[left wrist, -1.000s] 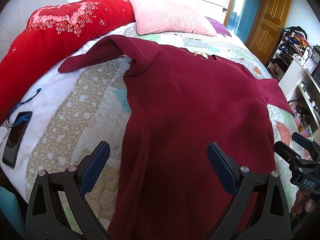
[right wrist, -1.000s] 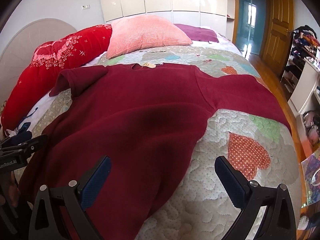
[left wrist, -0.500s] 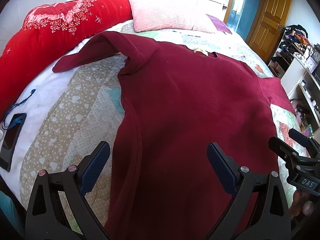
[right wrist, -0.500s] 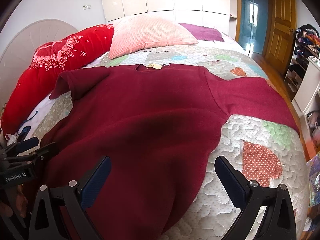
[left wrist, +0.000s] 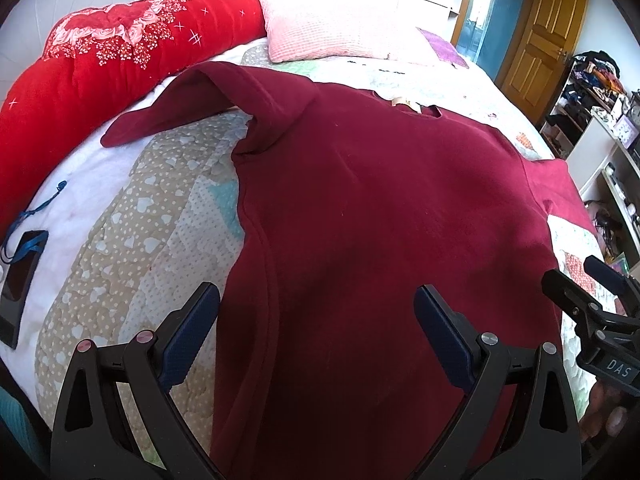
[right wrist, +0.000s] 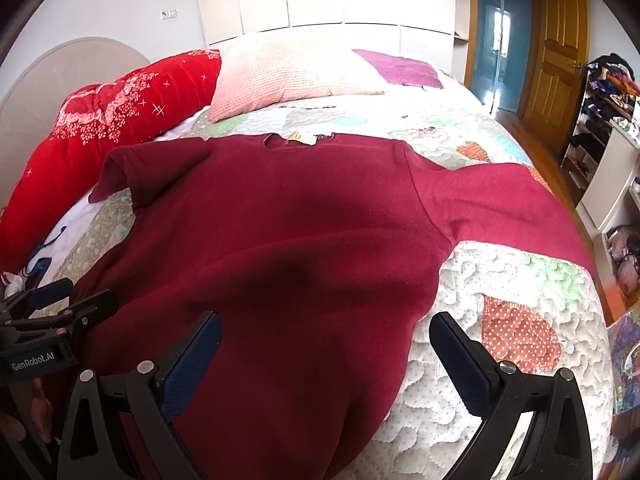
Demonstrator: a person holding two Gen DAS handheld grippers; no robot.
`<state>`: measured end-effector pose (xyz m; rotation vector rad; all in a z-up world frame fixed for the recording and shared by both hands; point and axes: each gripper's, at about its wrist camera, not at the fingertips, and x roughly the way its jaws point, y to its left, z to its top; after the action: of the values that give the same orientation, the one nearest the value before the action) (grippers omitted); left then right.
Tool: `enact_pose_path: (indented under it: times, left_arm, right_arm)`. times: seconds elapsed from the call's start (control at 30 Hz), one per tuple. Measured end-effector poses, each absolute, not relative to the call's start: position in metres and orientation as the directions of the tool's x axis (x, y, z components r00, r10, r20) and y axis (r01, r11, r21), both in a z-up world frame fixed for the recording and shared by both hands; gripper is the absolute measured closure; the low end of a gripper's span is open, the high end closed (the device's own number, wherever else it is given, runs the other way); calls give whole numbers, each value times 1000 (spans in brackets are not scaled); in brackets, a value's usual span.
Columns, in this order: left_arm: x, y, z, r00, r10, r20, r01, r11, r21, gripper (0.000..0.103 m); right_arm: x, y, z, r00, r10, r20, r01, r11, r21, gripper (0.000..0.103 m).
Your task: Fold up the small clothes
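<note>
A dark red sweater point(left wrist: 380, 216) lies spread flat on the quilted bed, collar and tag at the far end; it also shows in the right wrist view point(right wrist: 280, 240). Its left sleeve point(left wrist: 168, 112) is bent over near the red bolster; its right sleeve point(right wrist: 508, 204) stretches toward the bed's right edge. My left gripper point(left wrist: 316, 320) is open and empty above the sweater's lower left side. My right gripper point(right wrist: 326, 344) is open and empty above the lower right hem. Each gripper shows at the edge of the other's view.
A red flowered bolster point(left wrist: 100, 60) and a pink pillow point(right wrist: 288, 72) lie at the head of the bed. A phone with a blue lanyard point(left wrist: 20, 276) lies at the left edge. Shelves point(left wrist: 600, 120) and a wooden door point(right wrist: 556, 52) stand to the right.
Both grippers have moved forward over the sweater toward the head of the bed and stayed open. The sweater has not moved.
</note>
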<state>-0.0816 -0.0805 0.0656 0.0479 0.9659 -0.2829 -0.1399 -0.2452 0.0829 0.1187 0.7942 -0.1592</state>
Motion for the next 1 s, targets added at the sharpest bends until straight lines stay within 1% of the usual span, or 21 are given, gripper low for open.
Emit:
enact_pose_path:
  times: [0.43, 1.0]
  left_arm:
    - [-63, -84, 63, 530, -220, -819, 249, 964, -98, 5]
    - [-39, -81, 60, 521, -225, -823, 220, 967, -125, 5]
  right_arm:
    - [-119, -244, 87, 702, -102, -705, 191, 980, 49, 0]
    - [-75, -239, 81, 696, -94, -711, 189, 980, 55, 0]
